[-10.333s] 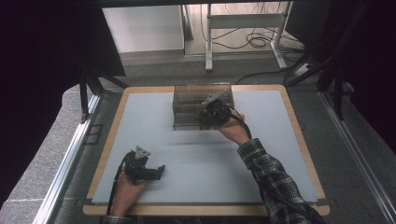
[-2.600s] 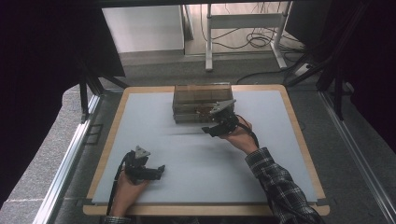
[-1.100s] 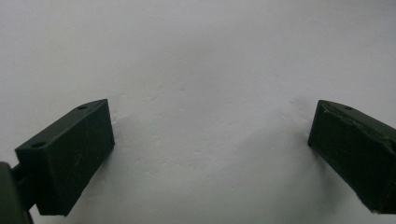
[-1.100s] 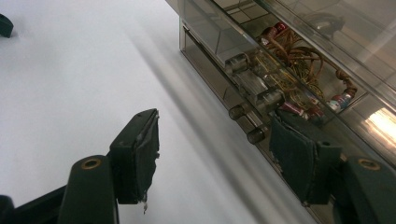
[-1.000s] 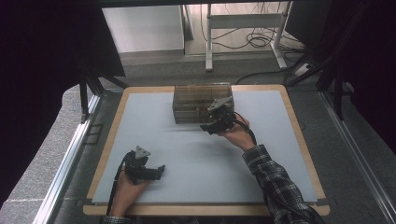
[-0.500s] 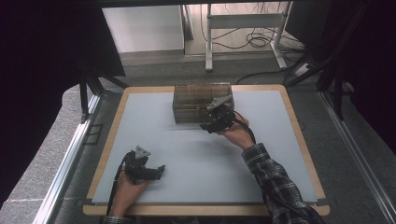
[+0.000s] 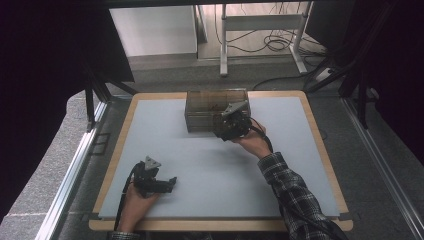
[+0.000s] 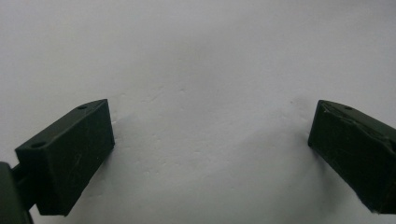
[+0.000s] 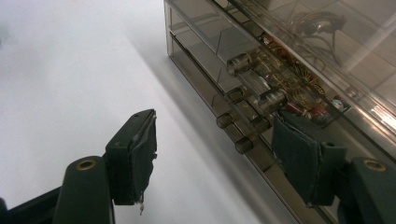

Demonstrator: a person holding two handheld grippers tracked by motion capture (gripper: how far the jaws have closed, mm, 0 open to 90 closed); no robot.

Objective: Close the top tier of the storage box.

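I have the right tongs [image 9: 212, 156] up against the front of the smoked clear drawer box [image 7: 216, 107], which sits at the far middle of the table [image 7: 150, 130]. Their jaws stand apart with nothing between them, angled toward the row of small cylindrical drawer knobs [image 9: 239, 63], which suits taking a knob to pull a drawer out. The right-hand pad [image 9: 296, 161] sits just beside the lower knobs; I cannot quite tell whether it touches the drawer front. Through the box walls I can make out small parts, coppery wire and a few red pieces [image 9: 312, 111], though the tint blurs them. My left tongs [image 8: 208, 154] rest low over the bare table near its front edge, jaws wide and empty, parked well apart from the box so they stay out of the way.
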